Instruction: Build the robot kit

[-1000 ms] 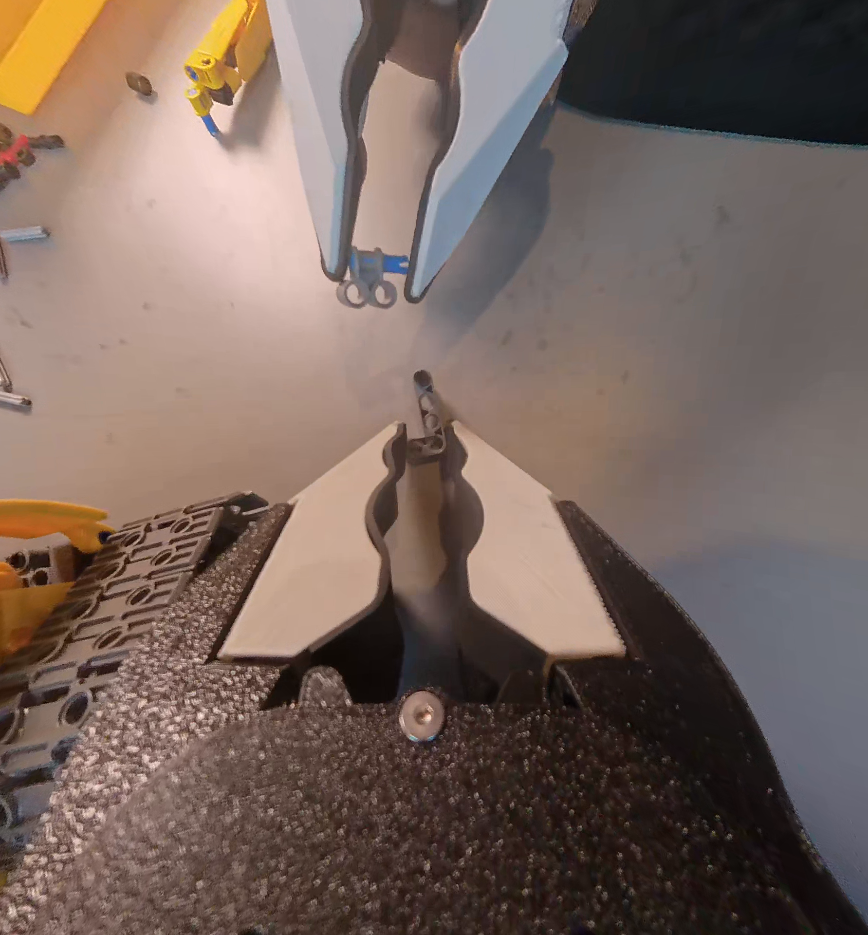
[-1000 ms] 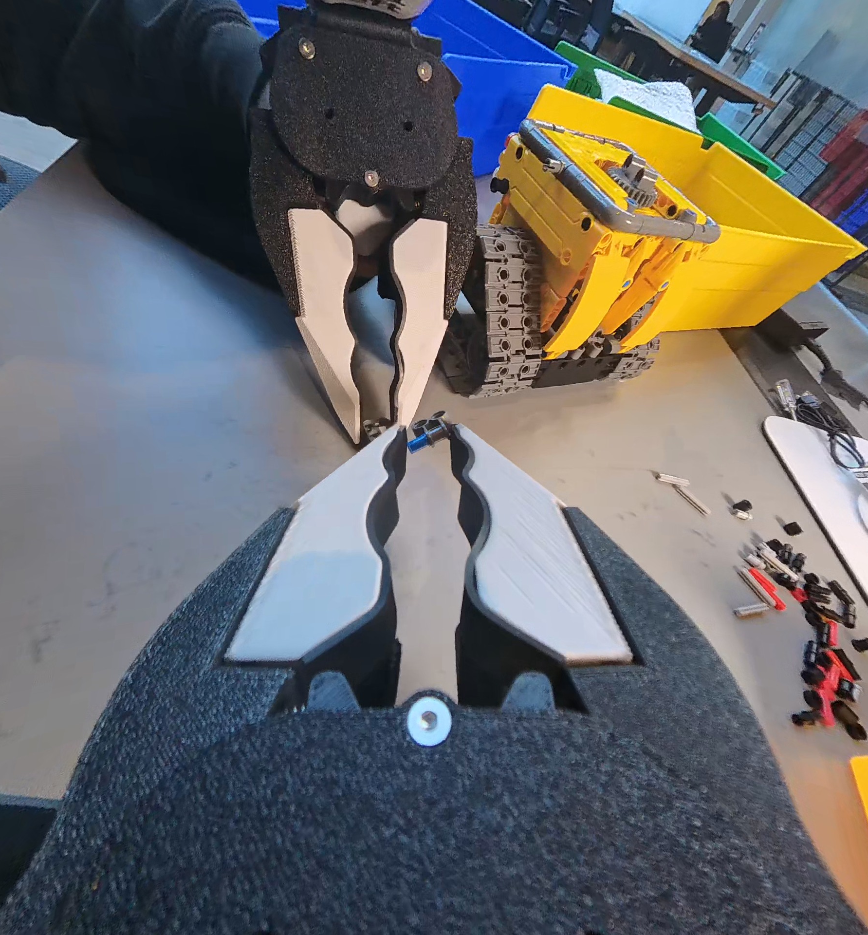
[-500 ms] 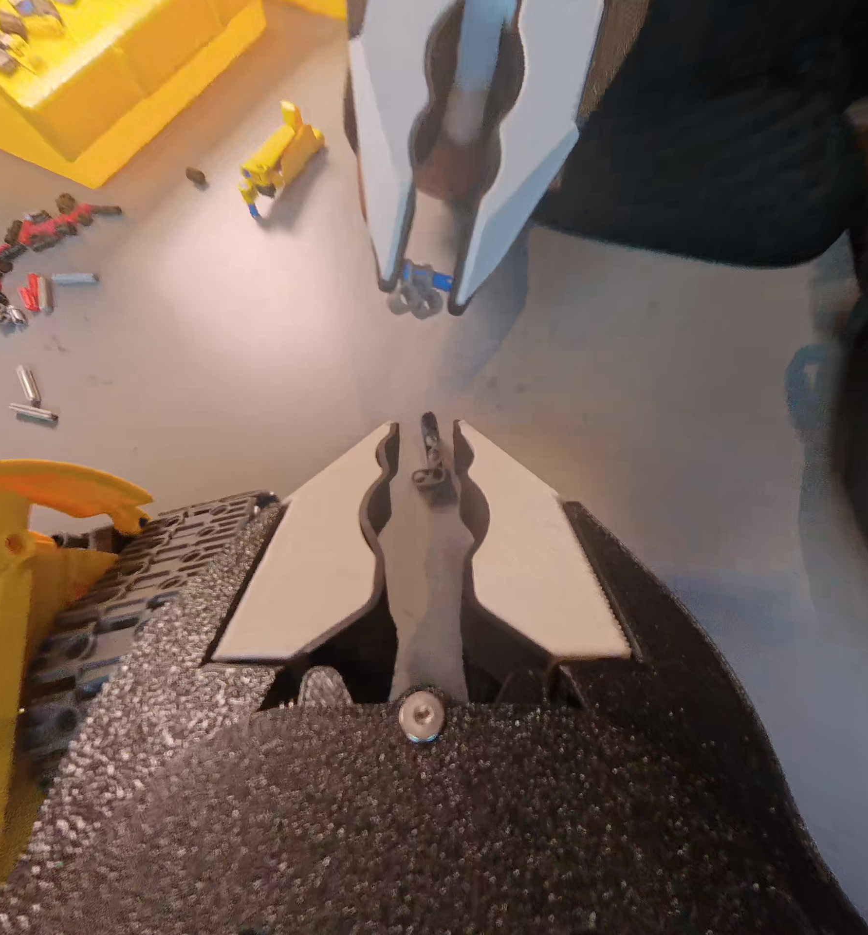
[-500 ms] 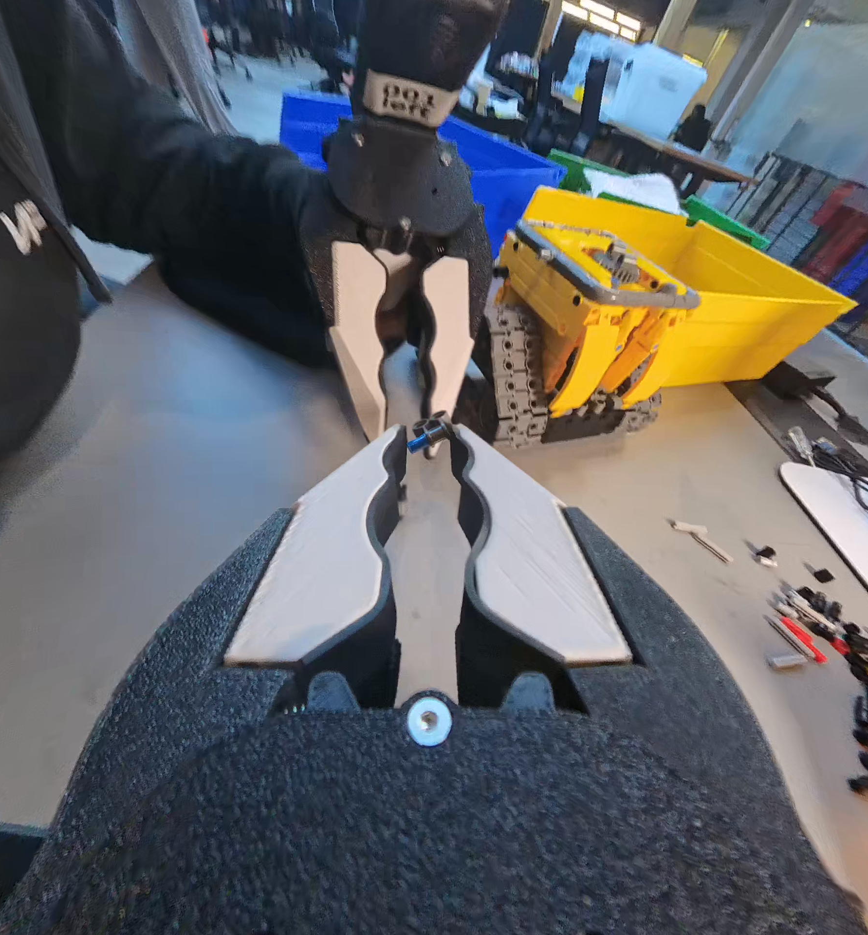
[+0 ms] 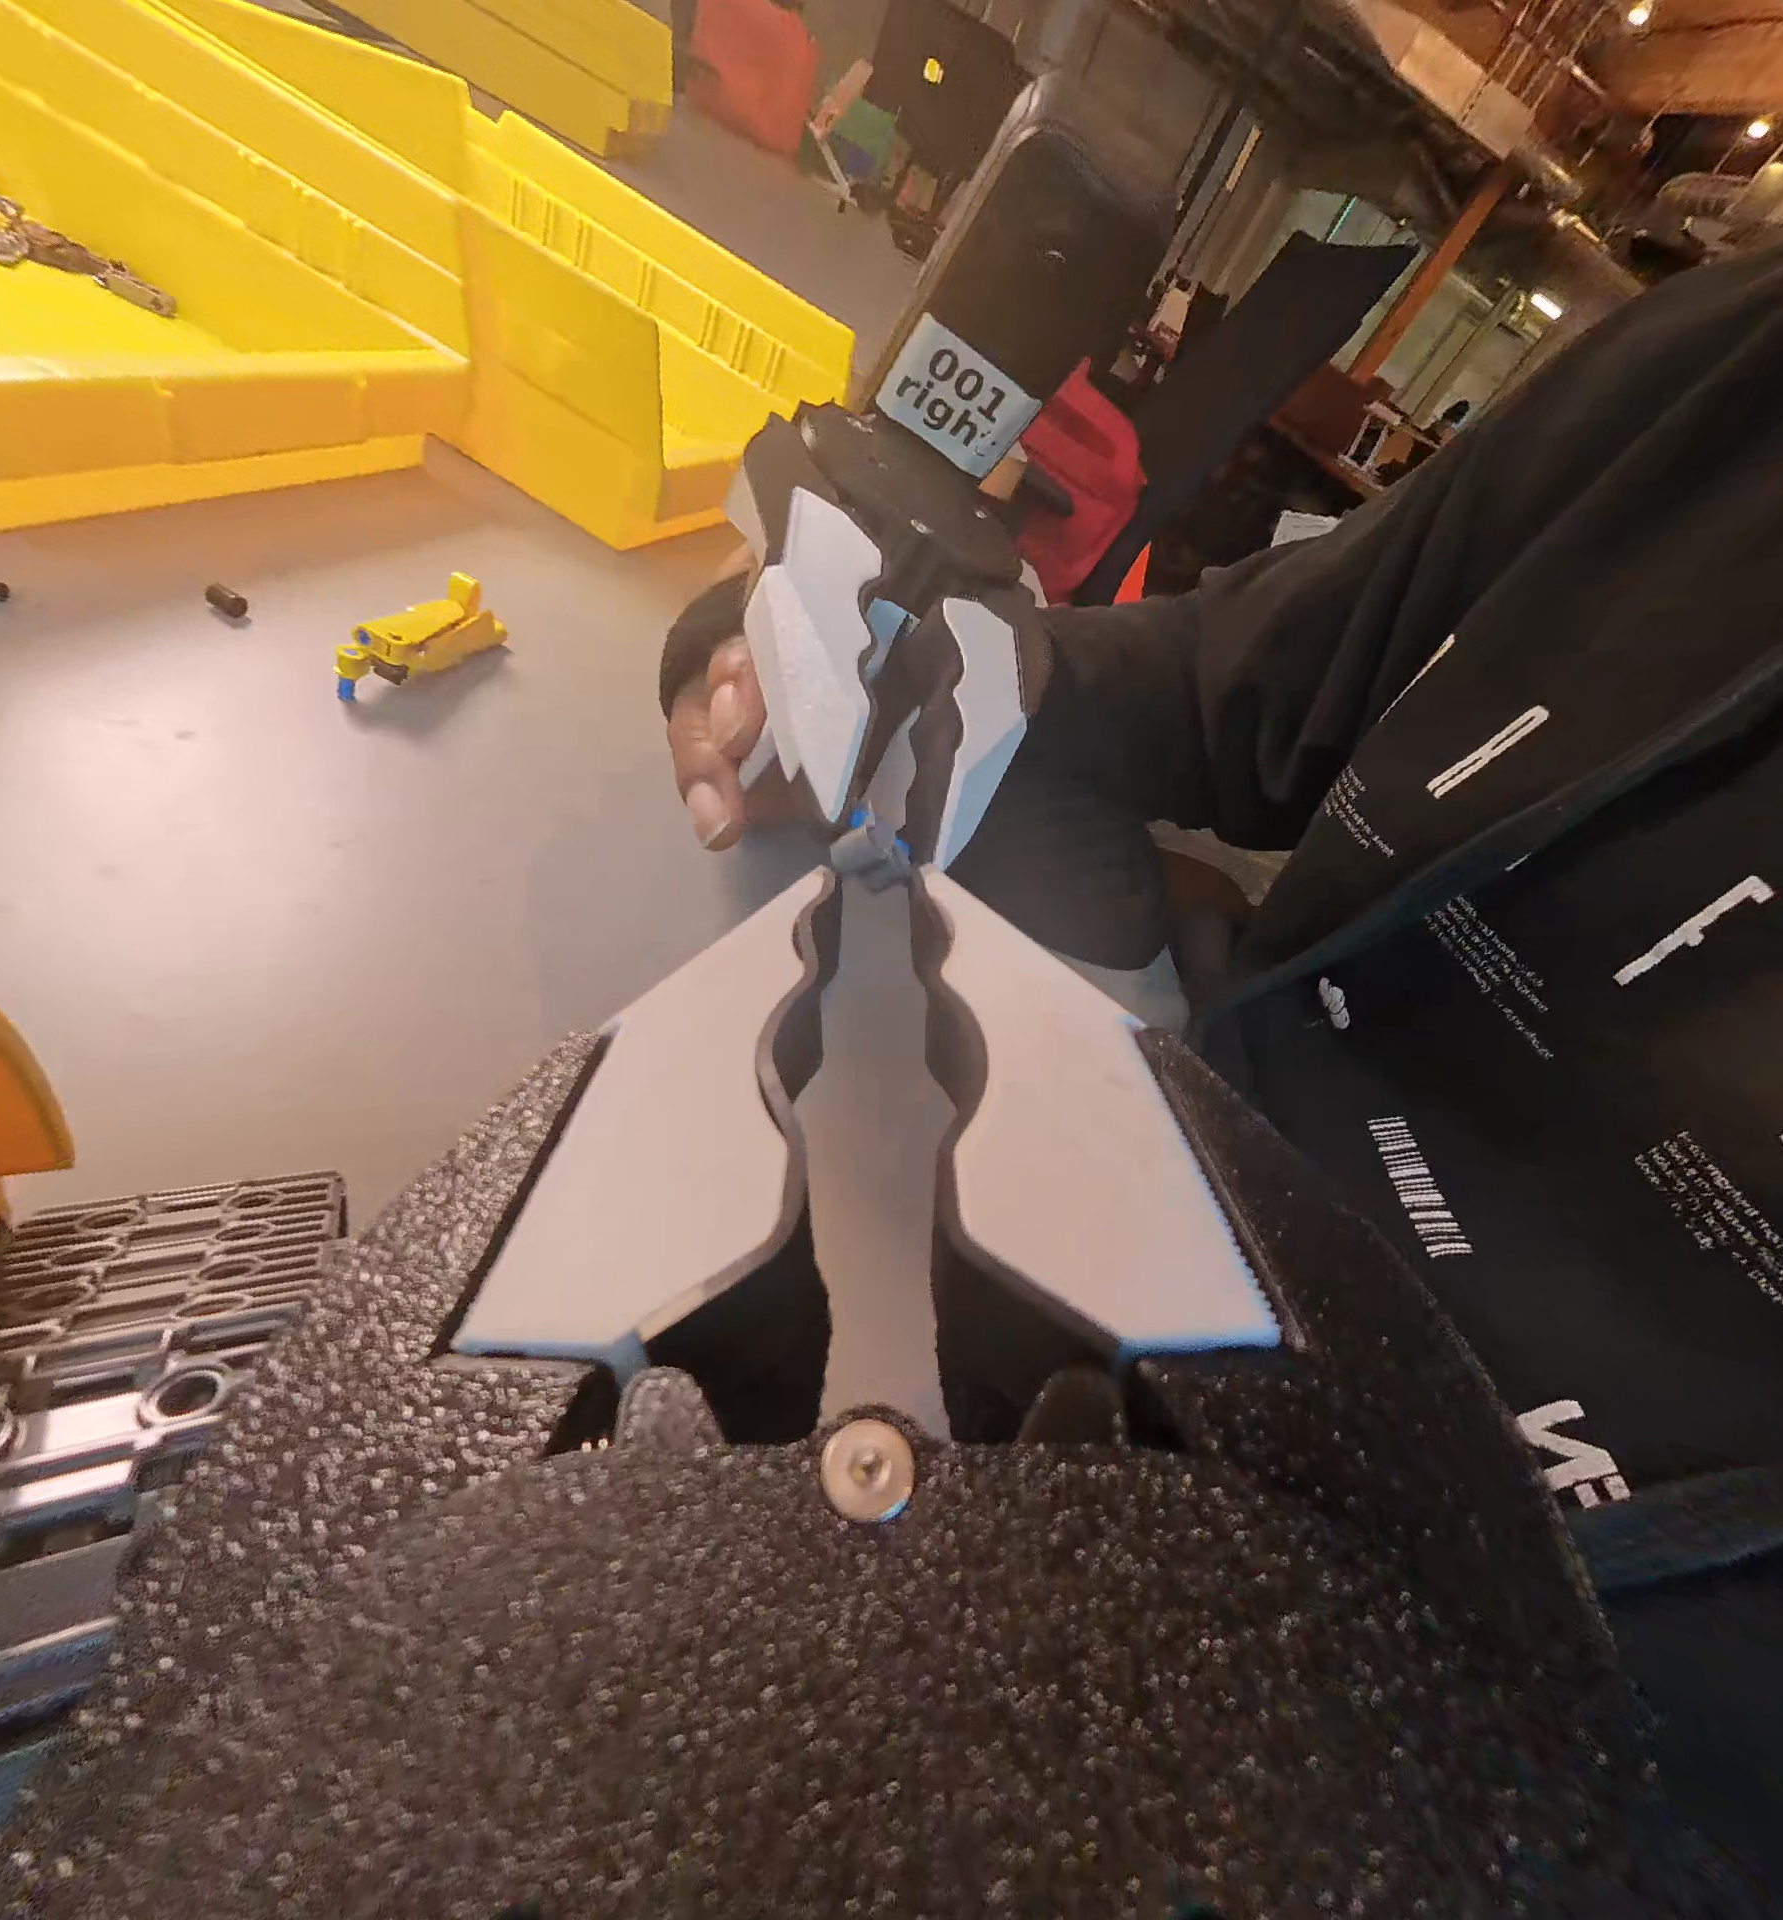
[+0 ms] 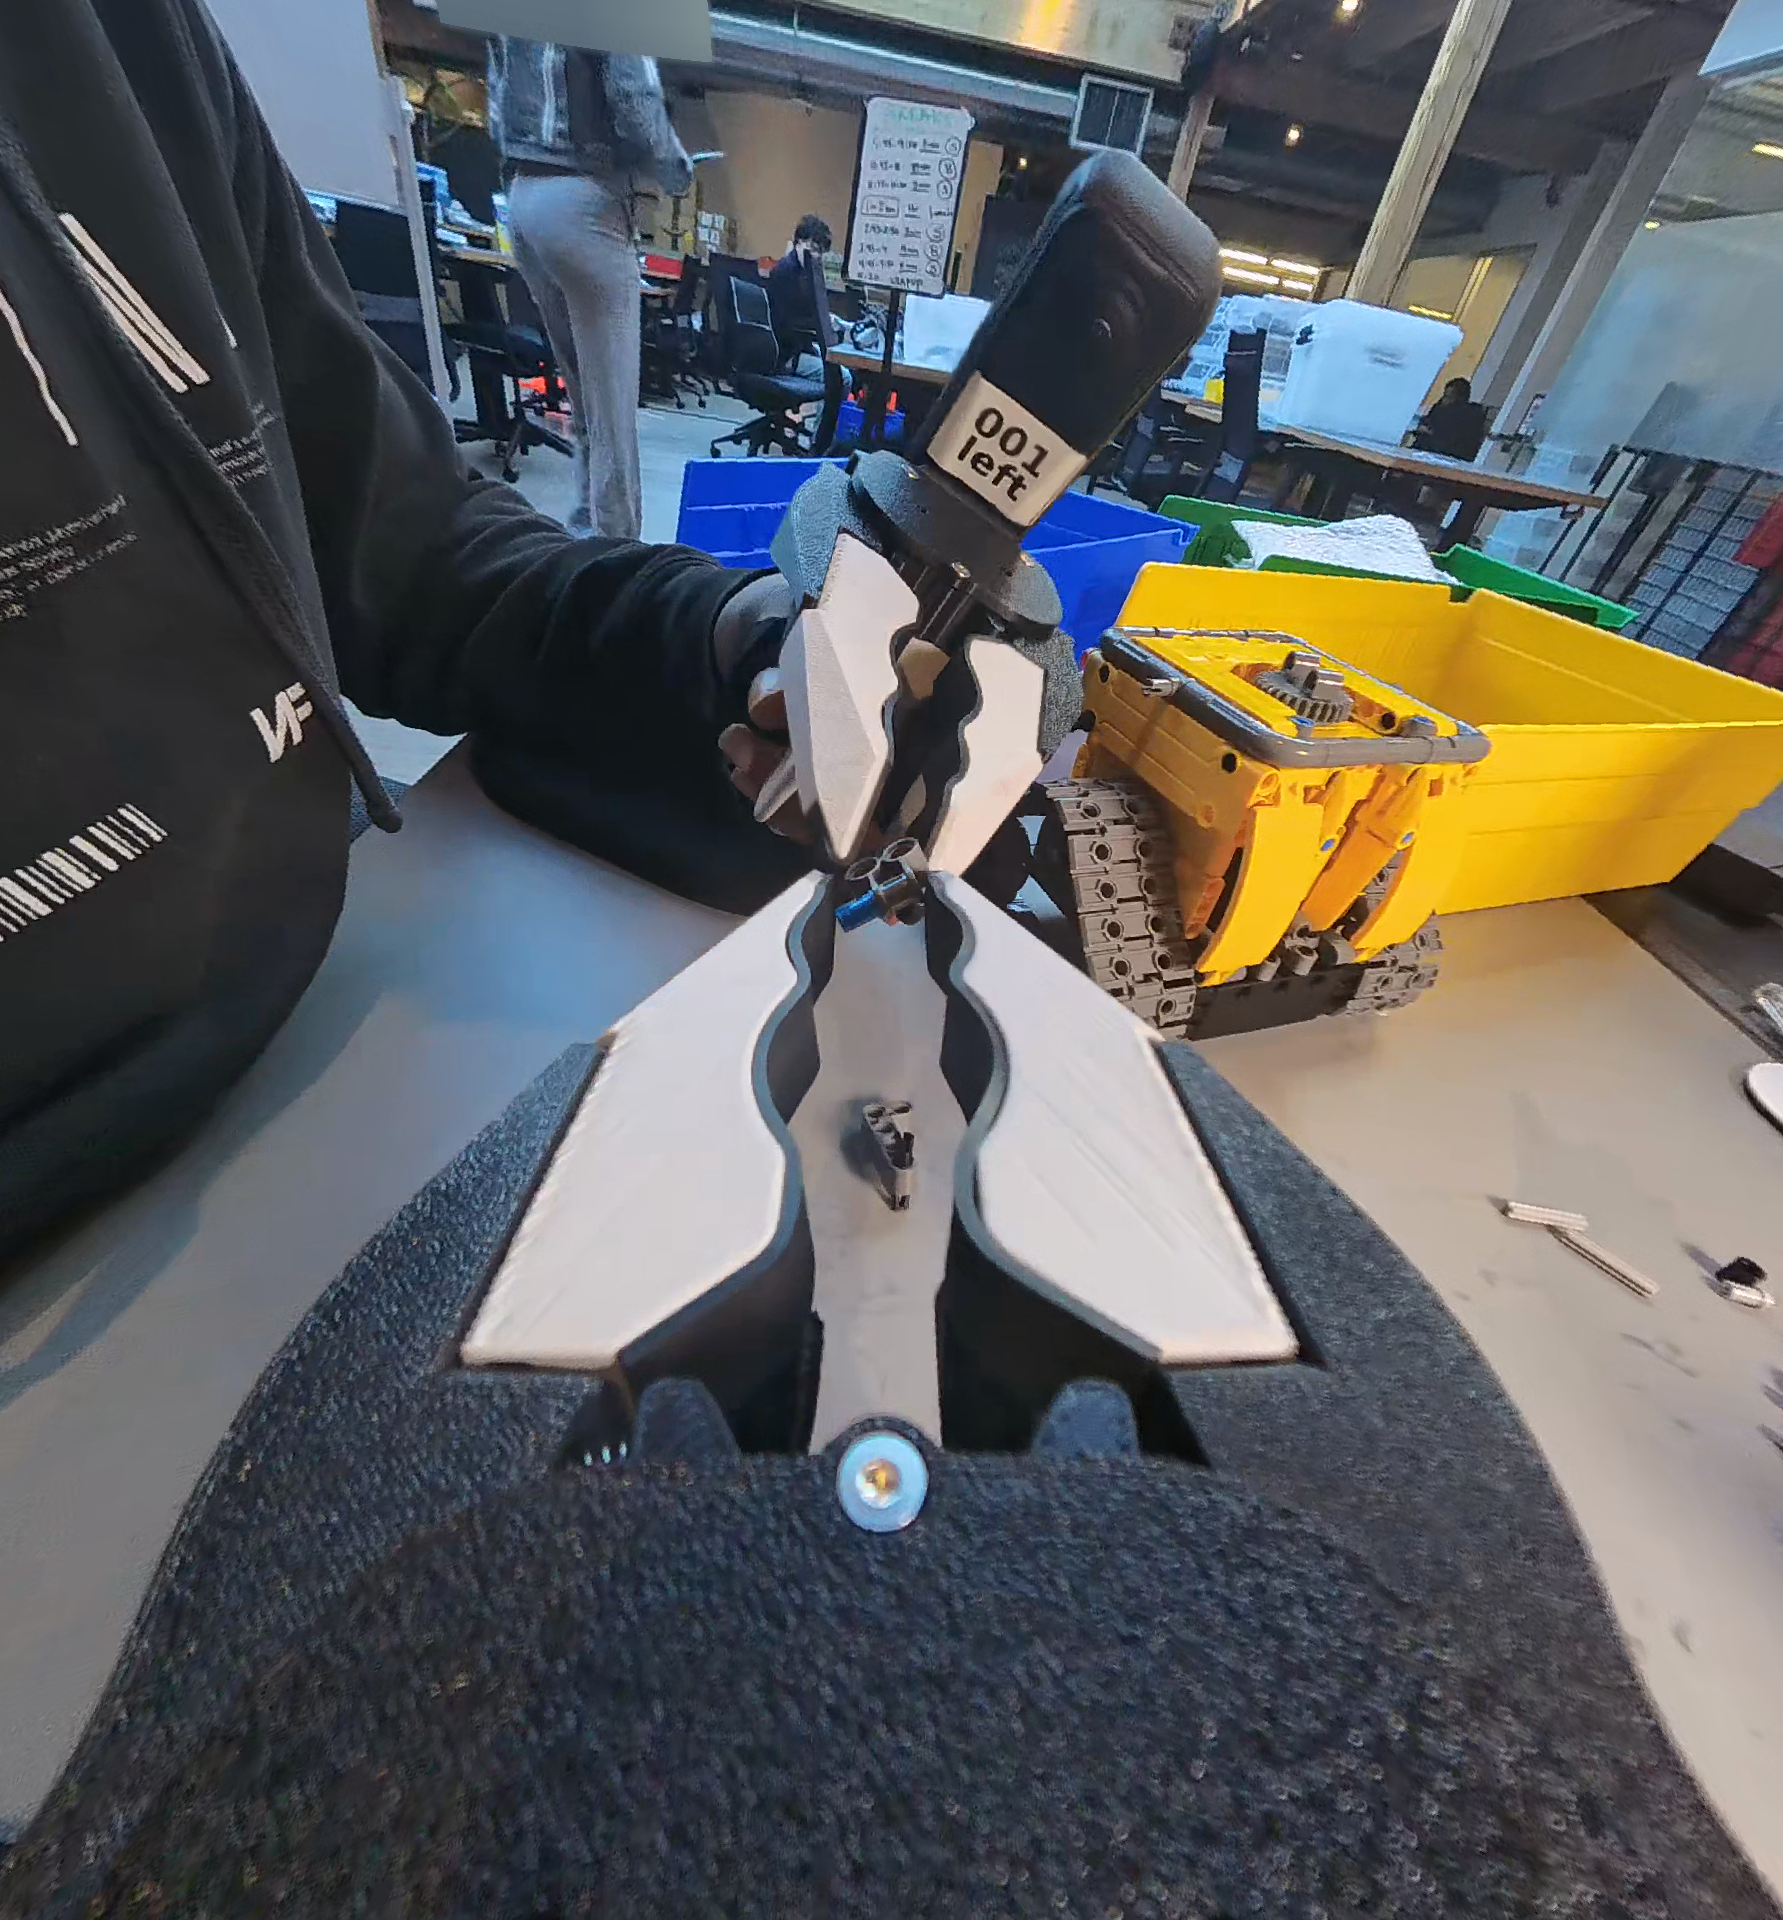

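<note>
Two grippers meet tip to tip above grey table [image 6: 243,1195]. Right gripper [image 6: 879,902] pinches small grey-blue connector [image 6: 882,899]; left gripper [image 5: 871,883] narrow, touching same piece, seemingly steadying it. Tracked yellow model [image 6: 1271,810] beside.

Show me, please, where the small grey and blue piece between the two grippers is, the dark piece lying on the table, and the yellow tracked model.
grey and blue piece [image 6: 882,896]: right wrist view, on its blue pin.
dark piece [image 6: 889,1139]: right wrist view, on its middle.
yellow tracked model [image 6: 1271,790]: right wrist view, on its yellow side.

Warm indoor light, fisheye-warped edges
</note>
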The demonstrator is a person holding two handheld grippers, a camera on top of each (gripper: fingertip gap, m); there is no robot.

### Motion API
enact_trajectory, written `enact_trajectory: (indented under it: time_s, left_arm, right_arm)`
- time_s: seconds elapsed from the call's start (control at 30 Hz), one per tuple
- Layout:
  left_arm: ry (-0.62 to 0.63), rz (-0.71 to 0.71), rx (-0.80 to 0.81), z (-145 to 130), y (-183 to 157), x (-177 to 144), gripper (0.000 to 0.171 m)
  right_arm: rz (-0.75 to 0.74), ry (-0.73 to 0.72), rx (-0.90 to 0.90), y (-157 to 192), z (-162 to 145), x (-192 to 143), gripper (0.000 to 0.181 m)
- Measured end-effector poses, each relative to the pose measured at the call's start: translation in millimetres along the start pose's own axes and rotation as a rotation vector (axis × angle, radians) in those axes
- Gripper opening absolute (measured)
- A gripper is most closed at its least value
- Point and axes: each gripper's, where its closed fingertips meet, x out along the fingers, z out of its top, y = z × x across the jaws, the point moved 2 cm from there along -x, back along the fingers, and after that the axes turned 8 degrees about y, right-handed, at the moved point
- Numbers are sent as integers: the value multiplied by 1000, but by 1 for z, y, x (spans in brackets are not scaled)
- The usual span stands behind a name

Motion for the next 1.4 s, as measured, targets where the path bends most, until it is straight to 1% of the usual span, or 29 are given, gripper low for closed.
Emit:
enact_trajectory:
  time_s: [0.1, 0.27, 0.53, 0.83, 0.93, 1.0, 1.03, 1.07, 1.13, 1.17, 1.23, 1.3, 1.4]
  left_arm:
    - [-28, -25, -39, 3, -1, 0, 11]
    - [-75, -85, -144, 6, 0, -2, 8]
    - [-99, -138, -273, 5, 4, -2, 6]
    - [-106, -187, -331, 5, 1, -1, 6]
    - [-91, -183, -322, 4, 0, -1, 6]
    - [-26, -95, -226, 0, 2, -2, 10]
    - [36, -19, -149, -4, 3, -2, 18]
    - [110, 71, -61, -10, 6, -3, 24]
    - [263, 259, 106, -24, 18, -3, 27]
    - [329, 329, 161, -33, 25, -2, 28]
    - [433, 367, 200, -50, 31, 6, 29]
    - [502, 384, 207, -63, 36, 12, 28]
    - [553, 427, 235, -71, 42, 15, 25]
  right_arm:
    - [-17, -14, -10, -1, 3, -1, 17]
    - [-60, 4, -39, -4, 1, 1, 17]
    - [-116, 44, -105, -6, -2, 2, 17]
    - [-195, 77, -275, -2, 2, 3, 18]
    - [-179, 95, -261, -1, 2, 2, 17]
    - [-142, 119, -198, -3, -2, 2, 17]
    - [-134, 148, -170, -6, -7, 1, 17]
    - [-113, 204, -146, -9, -16, 2, 17]
    - [-43, 358, -102, -11, -40, 4, 17]
    - [-7, 429, -81, -12, -50, 7, 17]
    - [56, 510, -40, -13, -61, 11, 17]
    - [105, 554, -8, -12, -63, 15, 17]
    - [149, 586, 19, -12, -62, 21, 17]
